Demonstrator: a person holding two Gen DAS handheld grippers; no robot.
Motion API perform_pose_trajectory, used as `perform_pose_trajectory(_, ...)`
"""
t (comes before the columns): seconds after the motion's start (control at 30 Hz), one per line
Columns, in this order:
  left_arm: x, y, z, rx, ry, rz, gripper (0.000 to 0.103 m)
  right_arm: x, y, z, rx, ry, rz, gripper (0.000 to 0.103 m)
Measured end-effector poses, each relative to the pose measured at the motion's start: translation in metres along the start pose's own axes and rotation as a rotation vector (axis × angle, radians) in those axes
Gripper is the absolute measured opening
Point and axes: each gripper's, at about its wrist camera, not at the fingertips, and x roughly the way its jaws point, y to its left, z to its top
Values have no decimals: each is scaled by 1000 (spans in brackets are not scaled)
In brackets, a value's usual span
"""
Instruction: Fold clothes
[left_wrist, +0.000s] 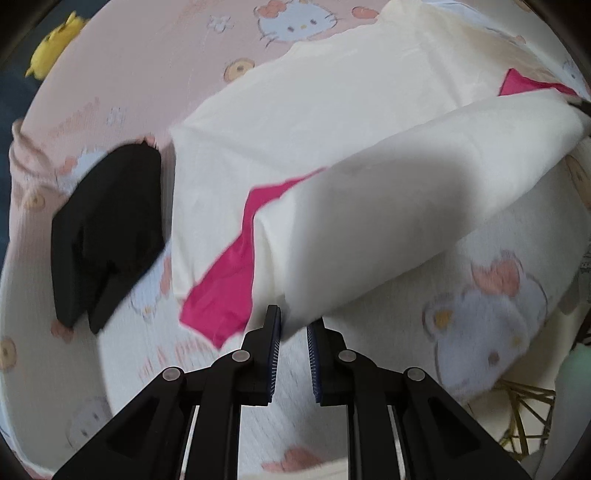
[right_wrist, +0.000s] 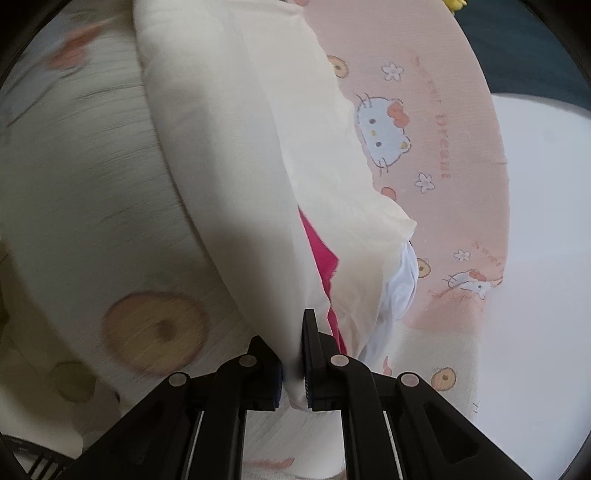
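Note:
A cream garment (left_wrist: 332, 110) with bright pink parts (left_wrist: 221, 288) lies spread on a cartoon-cat bed sheet (left_wrist: 491, 306). One long edge of it is lifted into a raised fold (left_wrist: 406, 206). My left gripper (left_wrist: 294, 328) is at the fold's near corner, and the cloth sits between its fingertips. In the right wrist view my right gripper (right_wrist: 290, 343) is shut on the other end of the cream garment (right_wrist: 240, 147), with cloth pinched between the pads. A pink strip (right_wrist: 325, 258) and a white layer (right_wrist: 399, 291) show under that fold.
A folded black garment (left_wrist: 107, 232) lies on the sheet left of the cream one. A yellow plush toy (left_wrist: 55, 44) sits at the far left edge. A gold wire basket (left_wrist: 524, 417) stands off the bed at lower right. The bed edge (right_wrist: 502, 206) borders pale floor.

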Motion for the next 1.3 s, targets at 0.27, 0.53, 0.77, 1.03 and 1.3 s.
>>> perform_pose_trajectory(0.27, -6, 24, -29, -55, -44, -10, 11, 8, -6, 20, 38, 31, 59, 7)
perform_pose_trajectory(0.53, -12, -18, -25, 306, -189, 204, 14, 21, -6, 27, 29, 76, 79, 31)
perform_pose_trajectory(0.77, 23, -74, -59, 815, -289, 501, 23, -7, 11, 21, -61, 84, -32, 51)
perform_pose_trajectory(1.03, 22, -73, -52, 839, -323, 437, 77, -21, 28, 43, -112, 70, -74, 52)
perform_pose_trajectory(1.3, 17, -86, -23, 779, -385, 359, 77, -15, 36, 73, -148, 31, -89, 53)
